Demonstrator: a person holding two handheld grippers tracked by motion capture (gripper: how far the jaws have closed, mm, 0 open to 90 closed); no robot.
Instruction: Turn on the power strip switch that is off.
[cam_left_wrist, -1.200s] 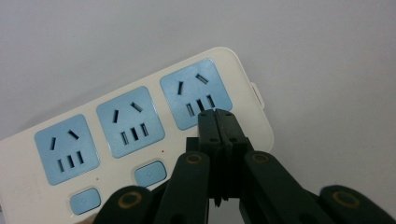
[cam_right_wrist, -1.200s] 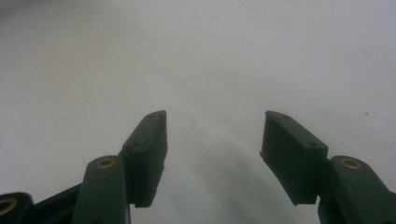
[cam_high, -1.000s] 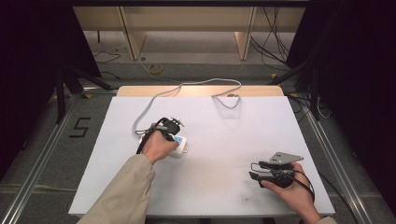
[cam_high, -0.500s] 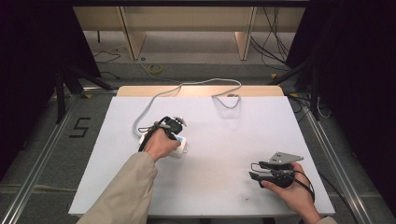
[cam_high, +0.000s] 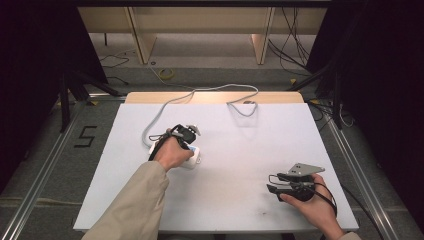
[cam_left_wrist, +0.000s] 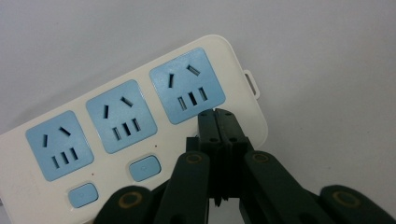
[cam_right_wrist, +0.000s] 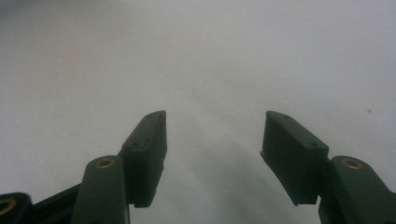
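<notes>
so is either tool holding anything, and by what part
Nothing is held. The left tool is shut, empty, over the power strip; the right tool is open over bare table.

Glossy cream plastic power strip (cam_left_wrist: 140, 121), matt white table (cam_high: 240, 150)

Table (cam_high: 225, 150) was evenly lit from above, w/ dark surroundings either side of it. Soft, short shadows lay under both hands. High view slightly soft, no glare. Right gripper view: surface blurred, jaws dim. Left gripper view: power strip (cam_left_wrist: 140, 116) sharp, mild vignetting at corners
</notes>
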